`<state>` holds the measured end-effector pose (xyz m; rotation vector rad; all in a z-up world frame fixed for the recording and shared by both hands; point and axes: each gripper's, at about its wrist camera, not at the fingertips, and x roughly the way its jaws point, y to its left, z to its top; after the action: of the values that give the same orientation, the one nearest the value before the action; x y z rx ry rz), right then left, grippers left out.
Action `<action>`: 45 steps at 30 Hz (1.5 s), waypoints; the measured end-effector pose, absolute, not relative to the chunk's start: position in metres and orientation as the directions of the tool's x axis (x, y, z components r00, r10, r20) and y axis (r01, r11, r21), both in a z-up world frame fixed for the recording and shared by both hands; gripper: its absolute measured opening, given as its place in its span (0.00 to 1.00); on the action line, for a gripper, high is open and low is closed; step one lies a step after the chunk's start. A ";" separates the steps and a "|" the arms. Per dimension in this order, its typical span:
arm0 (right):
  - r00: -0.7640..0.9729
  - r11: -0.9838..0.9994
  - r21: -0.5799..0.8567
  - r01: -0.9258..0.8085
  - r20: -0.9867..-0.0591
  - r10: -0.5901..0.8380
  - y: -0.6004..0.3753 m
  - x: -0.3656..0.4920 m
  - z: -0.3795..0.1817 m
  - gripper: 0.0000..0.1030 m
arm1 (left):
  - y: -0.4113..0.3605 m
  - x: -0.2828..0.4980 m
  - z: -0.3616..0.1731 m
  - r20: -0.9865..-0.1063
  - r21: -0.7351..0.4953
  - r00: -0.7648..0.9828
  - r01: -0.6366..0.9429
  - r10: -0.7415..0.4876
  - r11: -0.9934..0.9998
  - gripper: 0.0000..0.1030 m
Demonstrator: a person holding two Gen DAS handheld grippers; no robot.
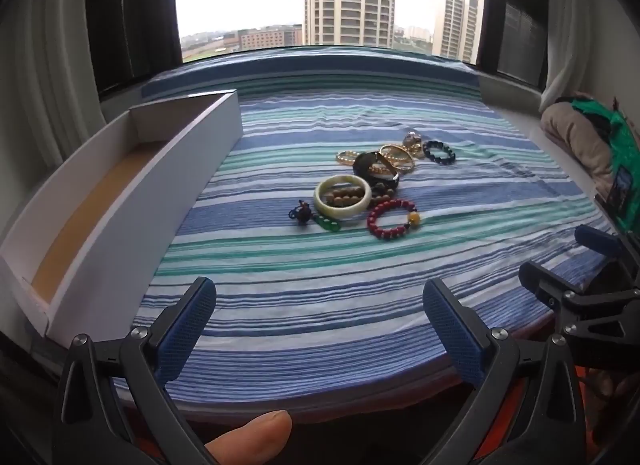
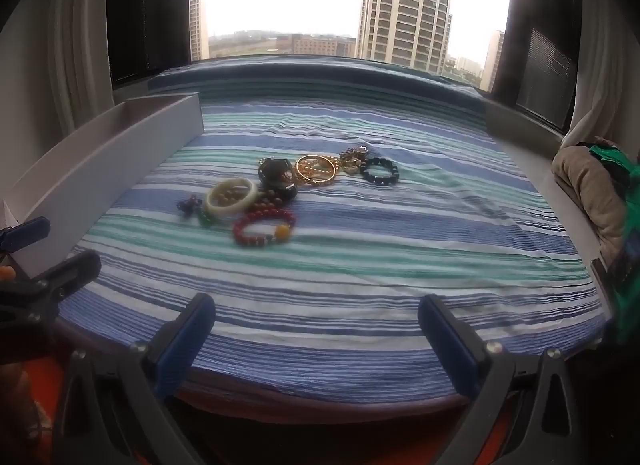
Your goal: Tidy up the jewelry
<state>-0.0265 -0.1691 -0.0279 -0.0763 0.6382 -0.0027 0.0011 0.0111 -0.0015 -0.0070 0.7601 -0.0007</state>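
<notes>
Left gripper [image 1: 318,329] jaws apart, nothing between, low centre of frame. Right gripper [image 2: 316,339] same, jaws apart. Jewelry pile [image 1: 376,189] mid-frame on striped cloth [image 1: 320,289], well apart from both. White box [image 1: 100,205] at left, beside cloth.

I see a matt, wrinkled striped cloth [image 1: 320,265] under everything. On it, a pale bangle [image 1: 342,196] looks smooth and glossy, the red bead bracelet [image 1: 394,219] polished, the gold bangles [image 2: 316,169] shiny metal. Left of the cloth, the white box [image 1: 120,201] looks like matt cardboard. My gripper pads [image 1: 186,329] are dimpled blue.
</notes>
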 end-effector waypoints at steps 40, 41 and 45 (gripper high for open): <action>0.802 0.999 -0.051 -0.014 -0.598 -0.020 -0.169 -0.032 -0.027 1.00 | 0.012 -0.002 -0.003 -0.724 -0.032 0.689 0.009 -0.029 0.999 1.00; 0.802 0.999 -0.051 -0.013 -0.597 -0.020 -0.169 -0.033 -0.027 1.00 | 0.012 -0.002 -0.003 -0.725 -0.027 0.688 0.006 -0.023 1.000 1.00; 0.800 0.999 -0.048 -0.011 -0.600 -0.020 -0.170 -0.032 -0.028 1.00 | 0.011 -0.002 -0.004 -0.729 -0.013 0.685 0.000 -0.009 1.000 1.00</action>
<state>-0.0318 -0.1696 -0.0277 -0.0503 0.6440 -0.0049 -0.0016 0.0115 -0.0040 -0.0122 0.8163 -0.0049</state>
